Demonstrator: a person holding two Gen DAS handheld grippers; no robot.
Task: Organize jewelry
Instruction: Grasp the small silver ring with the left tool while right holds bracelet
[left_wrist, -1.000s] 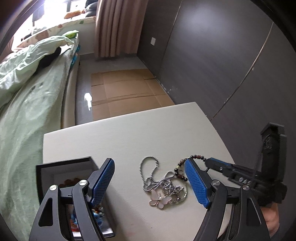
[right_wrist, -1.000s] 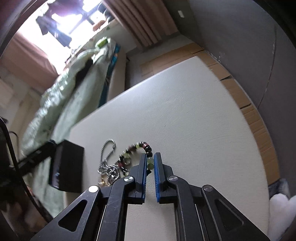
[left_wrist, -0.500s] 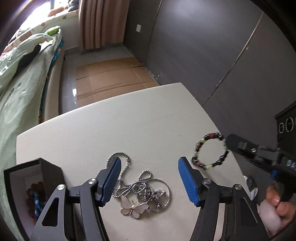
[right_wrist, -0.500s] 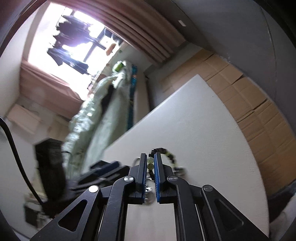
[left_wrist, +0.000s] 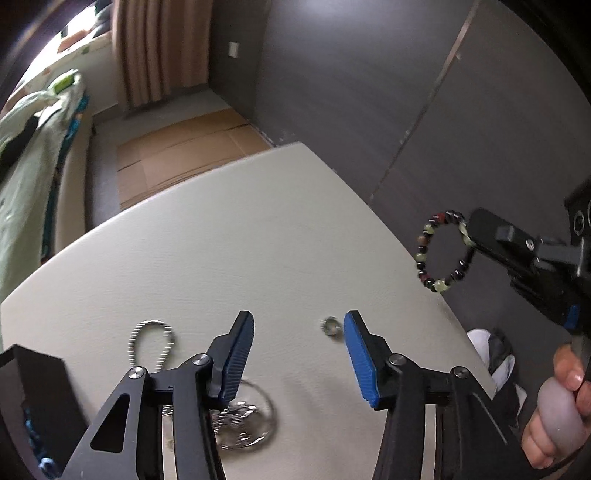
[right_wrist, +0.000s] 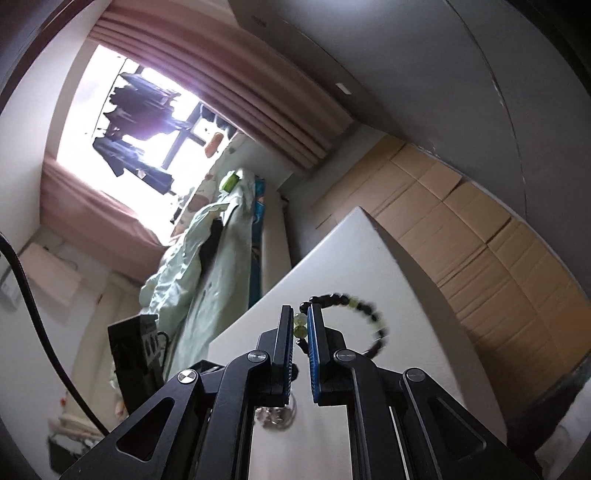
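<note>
Tilting steeply down over the near part of the white table (left_wrist: 229, 236), the left gripper (left_wrist: 299, 354) has its blue-padded jaws apart; they have just been closing, and nothing is pinched between them. A small silver ring (left_wrist: 331, 327) lies on the table just inside the right pad, not touching it. Below the left finger sits a blurred tangle of silver chain necklace (left_wrist: 236, 417), its ball-chain loop reaching toward the far left. A black jewelry box (left_wrist: 33, 384) stands at the near left edge. Off the table's right side, the right gripper (right_wrist: 301, 325) is raised in a hand (left_wrist: 557, 402), pointing gently downward, its jaws pressed together on a beaded bracelet (left_wrist: 441, 251) that hangs in the air. No readable writing shows on anything.
</note>
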